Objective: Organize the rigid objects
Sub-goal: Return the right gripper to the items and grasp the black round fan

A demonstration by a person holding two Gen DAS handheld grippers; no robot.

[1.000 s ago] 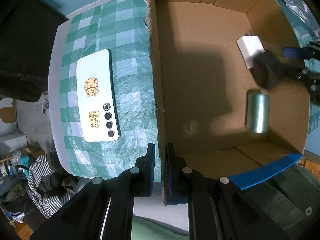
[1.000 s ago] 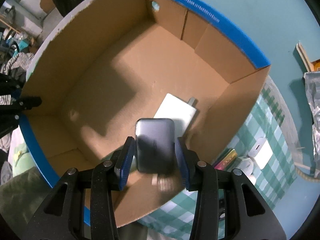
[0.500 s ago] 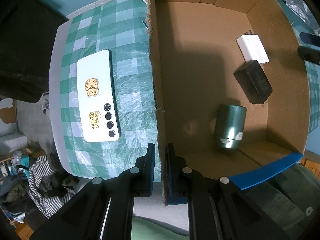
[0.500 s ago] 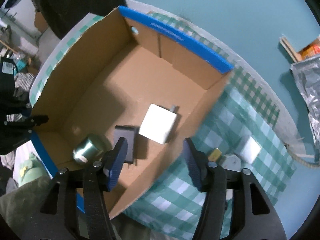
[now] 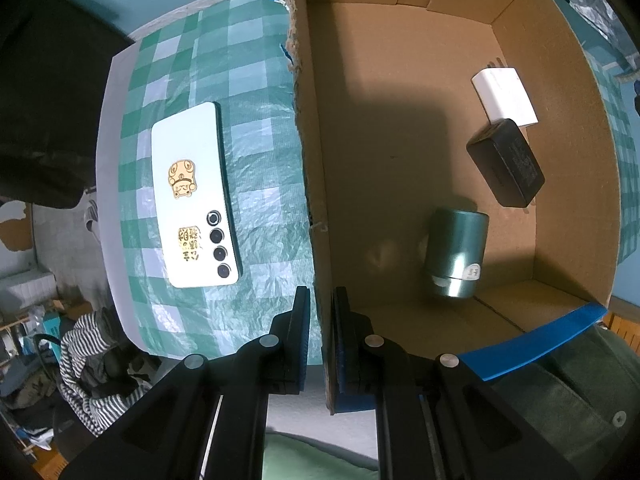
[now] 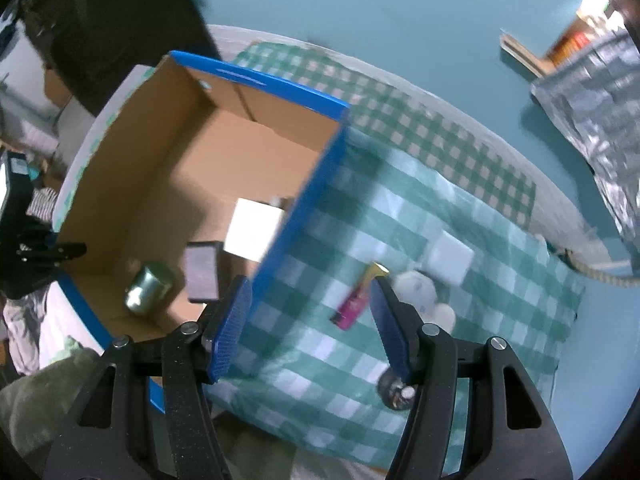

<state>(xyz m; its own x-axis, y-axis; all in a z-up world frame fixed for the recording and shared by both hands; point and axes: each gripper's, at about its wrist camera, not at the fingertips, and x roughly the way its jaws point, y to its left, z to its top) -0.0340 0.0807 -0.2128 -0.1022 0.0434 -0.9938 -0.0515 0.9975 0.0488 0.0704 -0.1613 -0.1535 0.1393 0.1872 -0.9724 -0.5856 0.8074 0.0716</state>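
Note:
My left gripper (image 5: 320,320) is shut on the near wall of the cardboard box (image 5: 316,160). Inside the box lie a white charger (image 5: 504,96), a black adapter (image 5: 506,162) and a green metal can (image 5: 456,256) on its side. The box (image 6: 168,176), the adapter (image 6: 202,272), the can (image 6: 148,288) and the charger (image 6: 254,228) also show in the right wrist view. My right gripper (image 6: 310,312) is open and empty, above the tablecloth just right of the box's blue wall. A pink and yellow stick (image 6: 358,296) lies between its fingers on the cloth.
A white phone (image 5: 194,196) with stickers lies on the green checked cloth (image 5: 260,120) left of the box. Right of the box are a white square block (image 6: 450,256), a white round item (image 6: 416,290) and a small dark round thing (image 6: 394,392). A rope (image 6: 600,274) lies far right.
My right gripper let go of the black adapter in the box, opened, rose and swung right over the cloth. The green can rolled toward the near corner. My left gripper stayed put.

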